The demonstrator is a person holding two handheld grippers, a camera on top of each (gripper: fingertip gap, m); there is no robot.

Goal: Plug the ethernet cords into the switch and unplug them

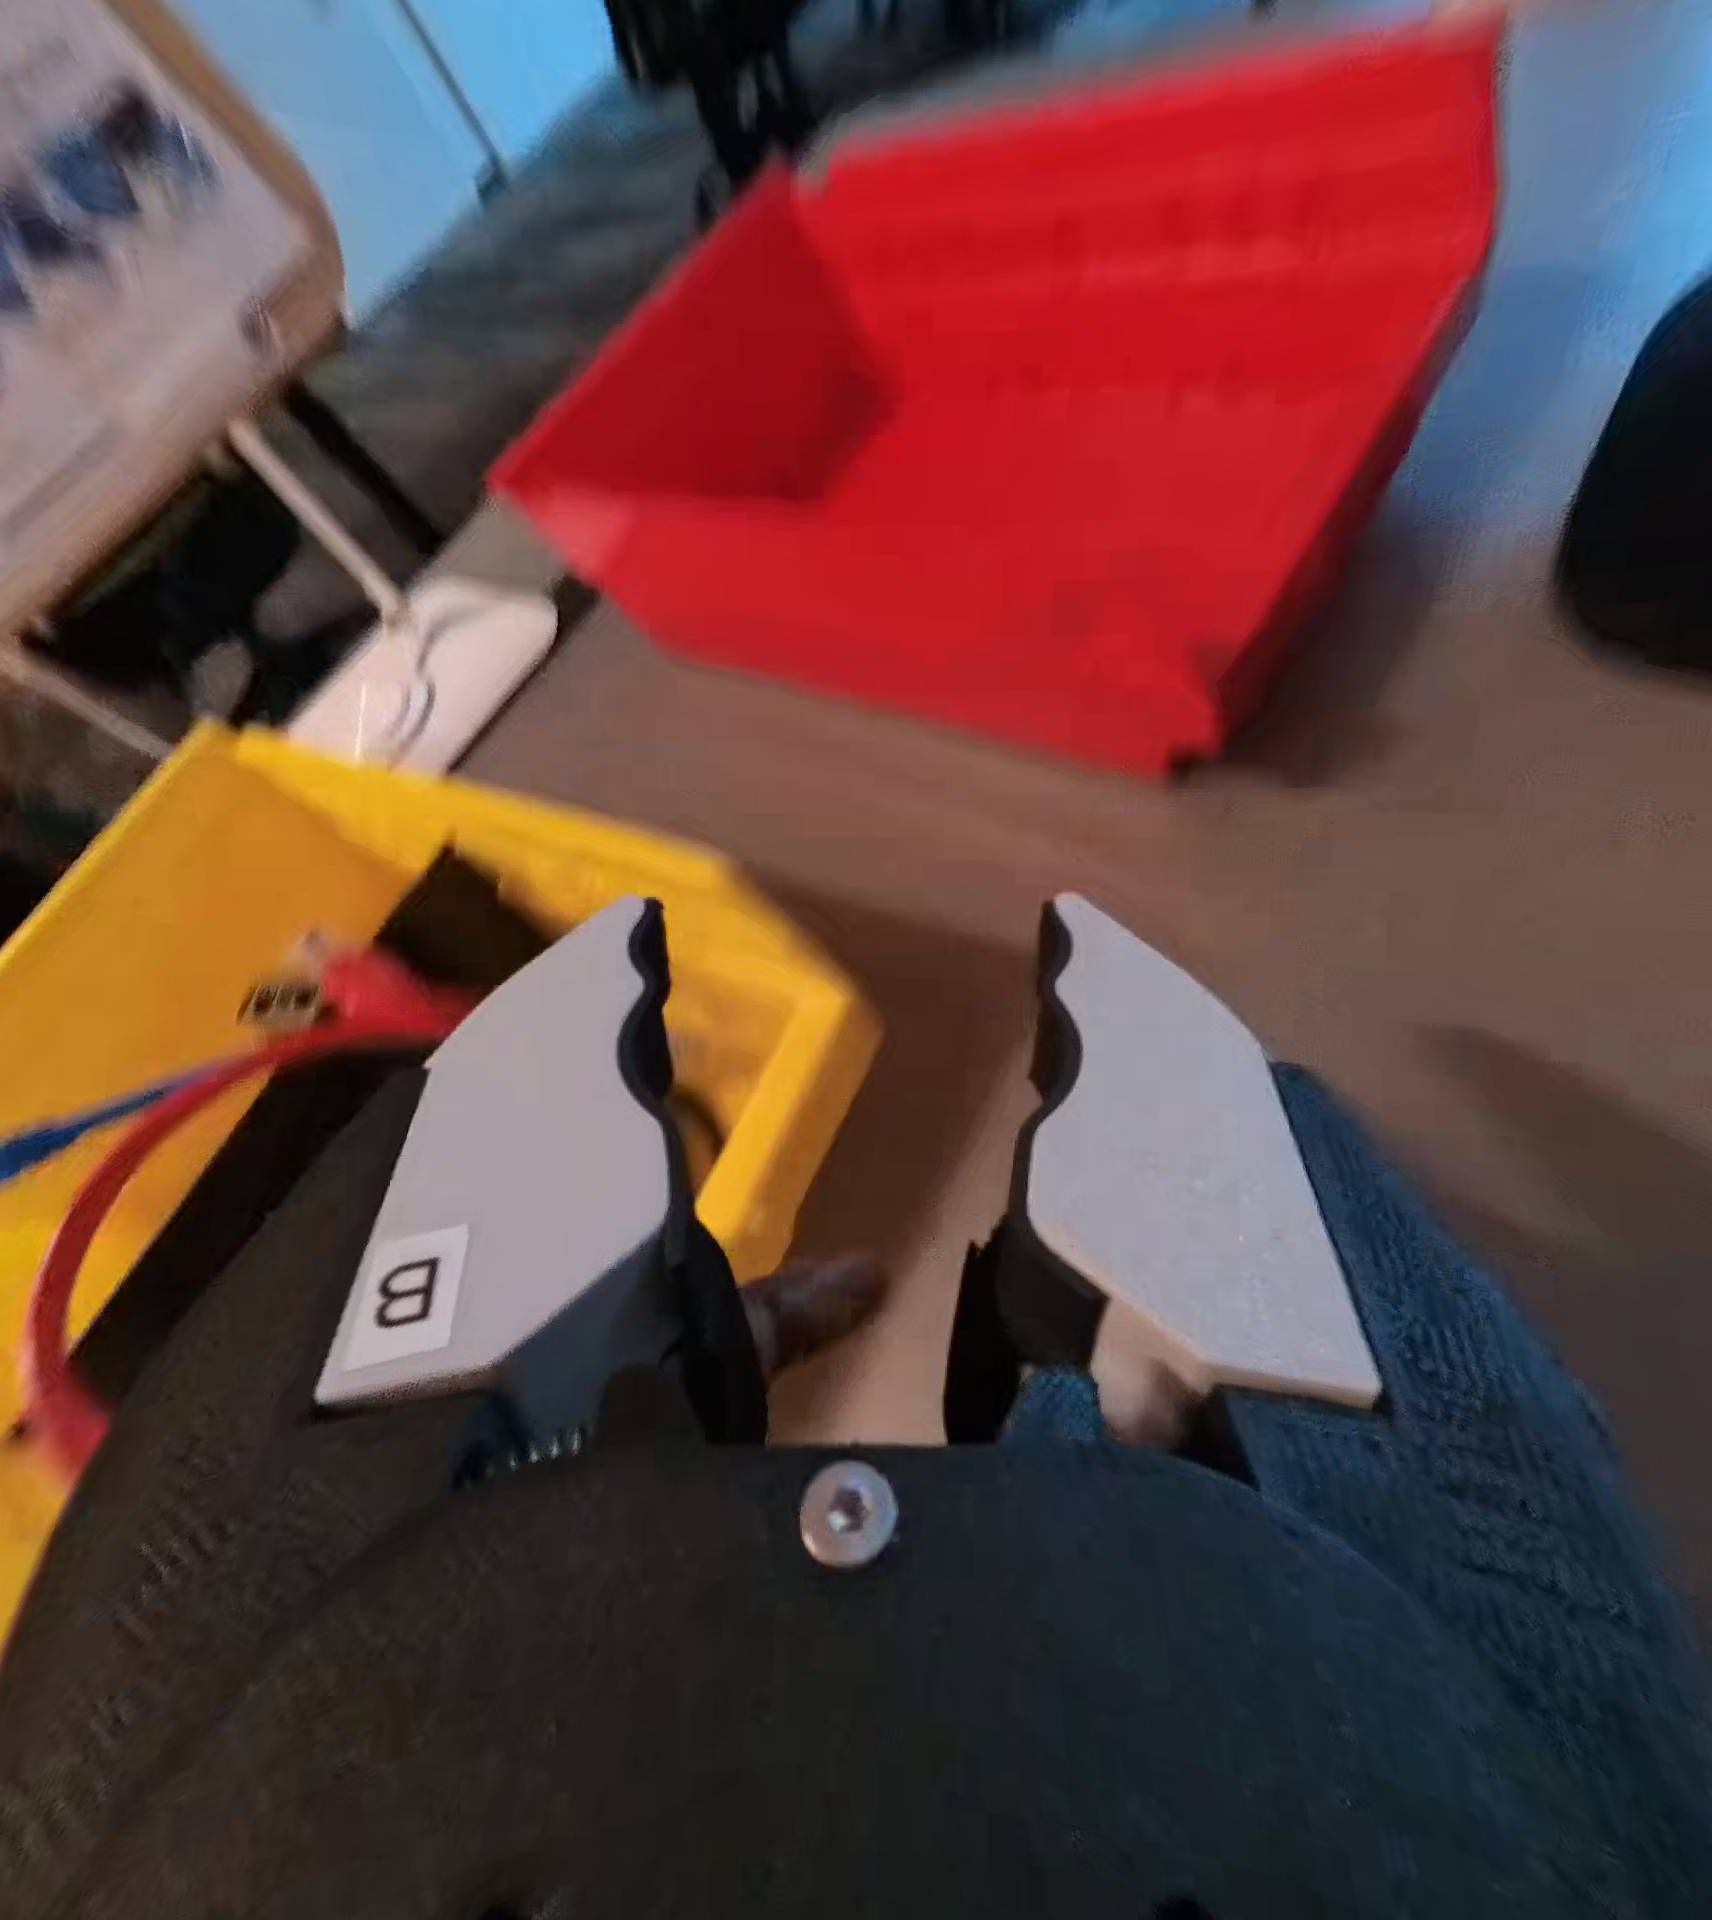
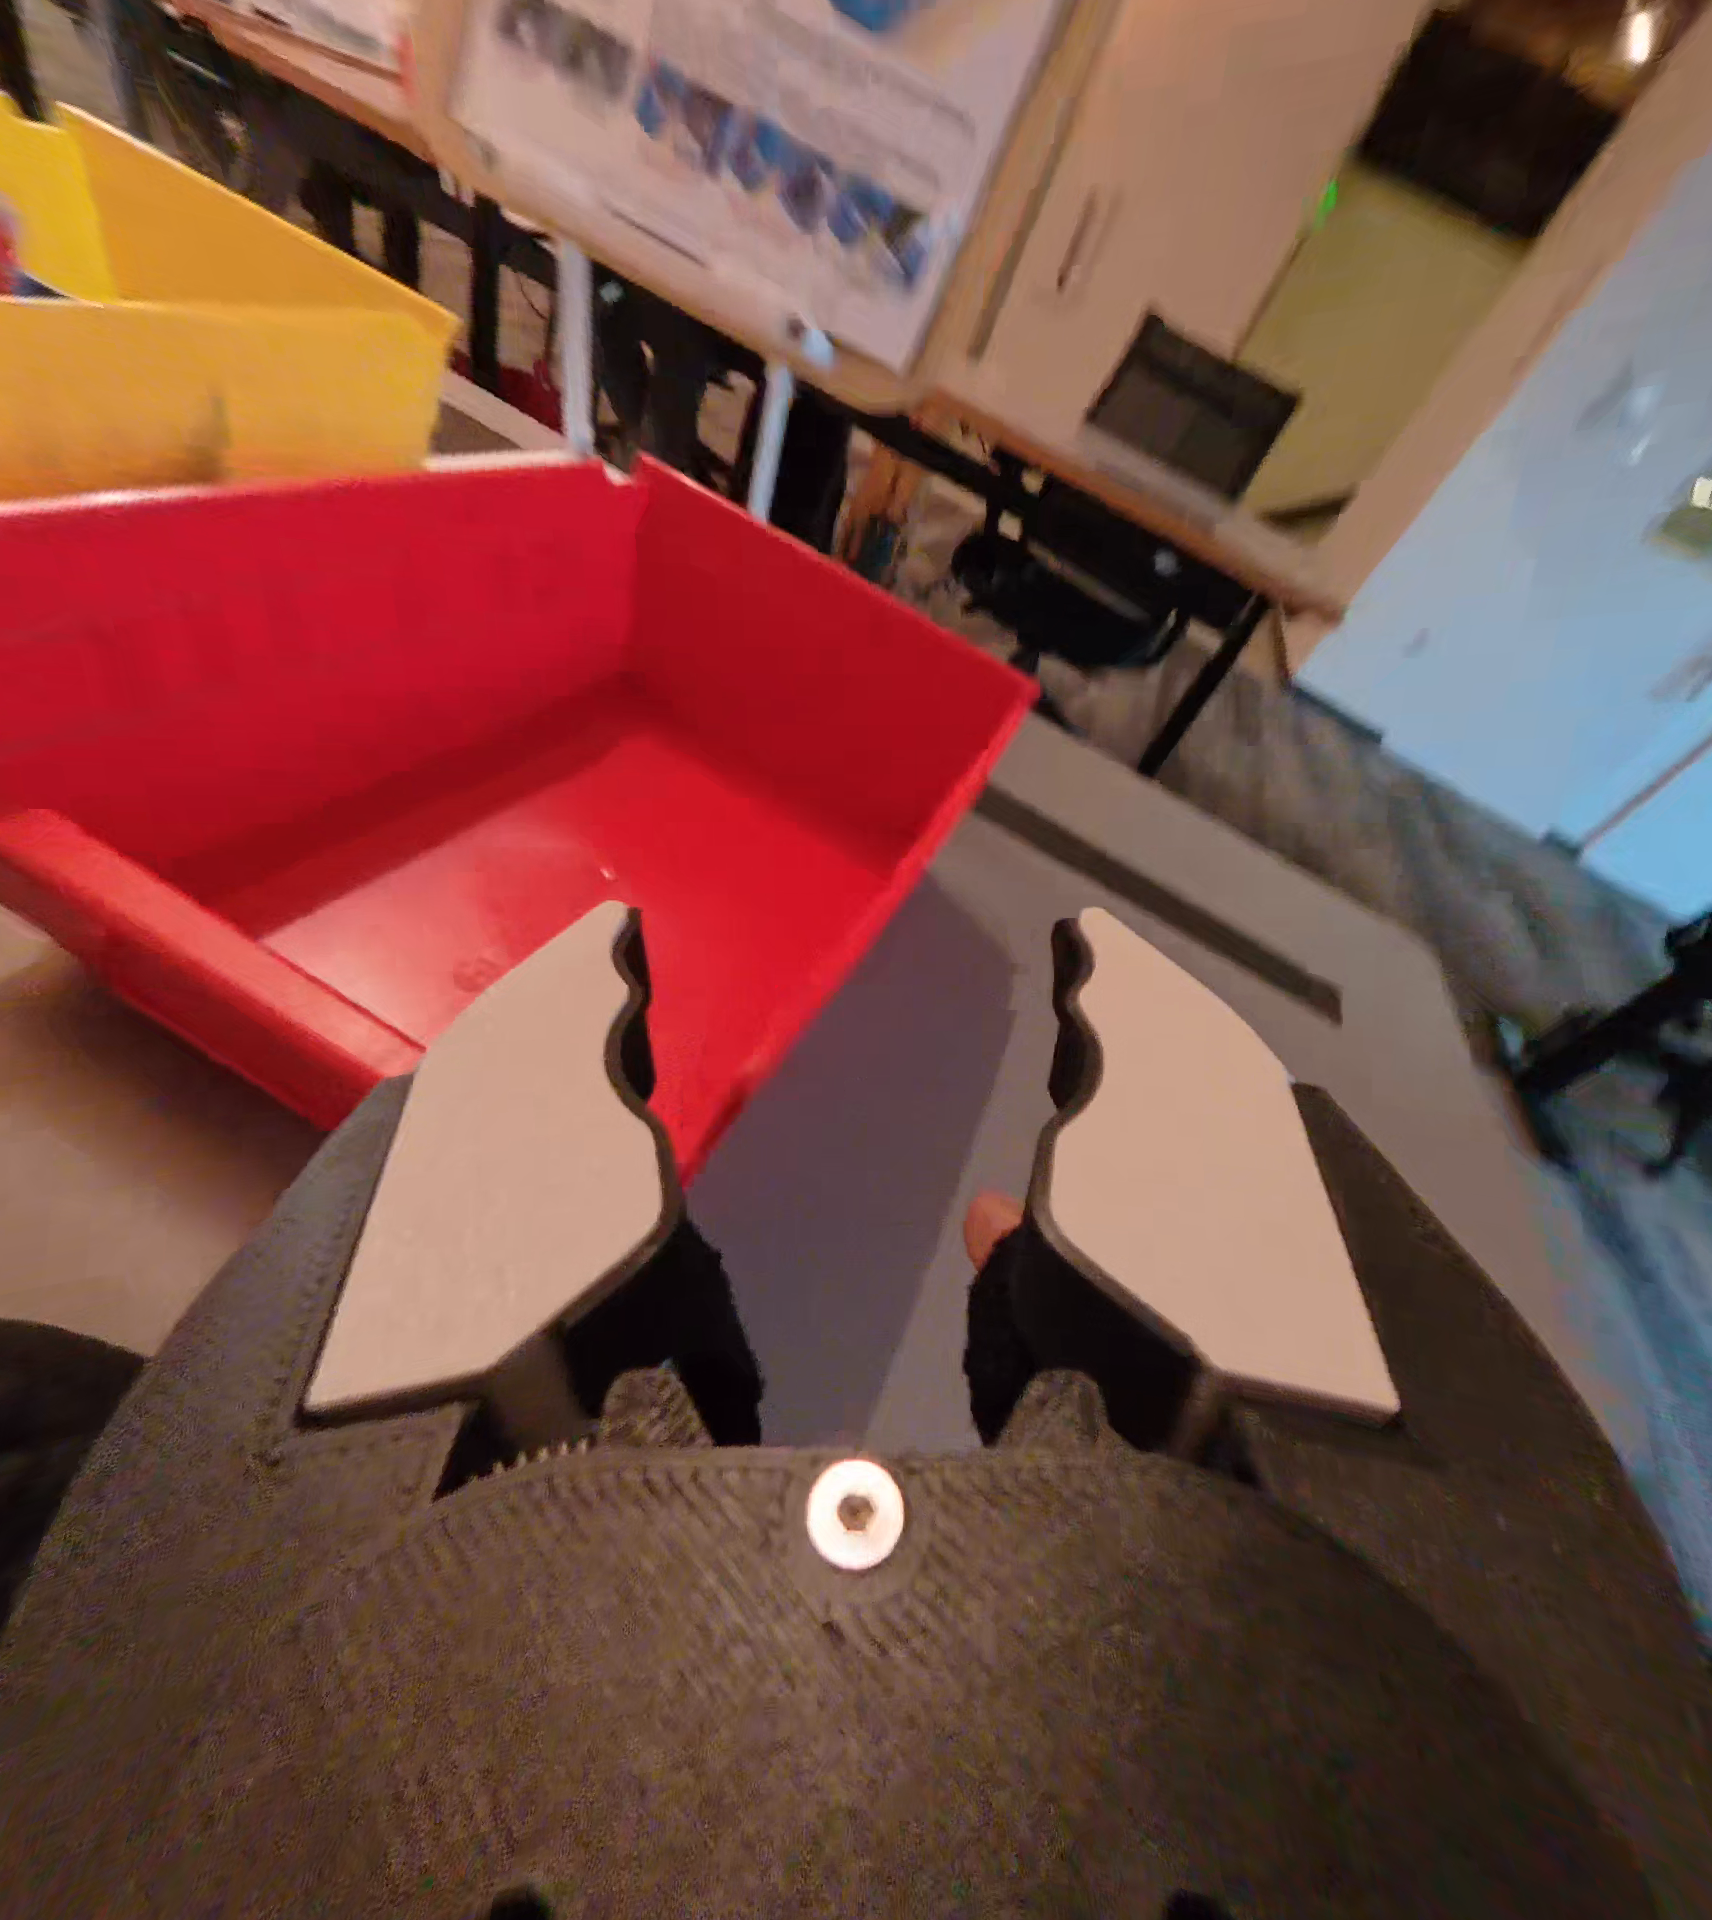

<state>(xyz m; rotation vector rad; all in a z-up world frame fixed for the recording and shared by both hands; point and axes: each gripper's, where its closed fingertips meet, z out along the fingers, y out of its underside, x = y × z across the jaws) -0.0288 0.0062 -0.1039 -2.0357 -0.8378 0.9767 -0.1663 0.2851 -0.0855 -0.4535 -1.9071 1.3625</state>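
The left gripper (image 1: 852, 935) has its 2 flat grey plates with wavy black inner edges spread apart, nothing between them, over the matte grey table (image 1: 1143, 935). Just left of it sits the yellow bin (image 1: 208, 883), a smooth plastic box with a notched front wall. In that bin lie a glossy red cord (image 1: 208, 1081) with a clear plug, a blue cord (image 1: 31, 1143), and a dark shape I cannot identify. Beyond the yellow bin stands the red bin (image 1: 1091, 436). The right gripper (image 2: 847, 935), jaws spread and empty, hovers by the red bin's (image 2: 416, 665) near corner.
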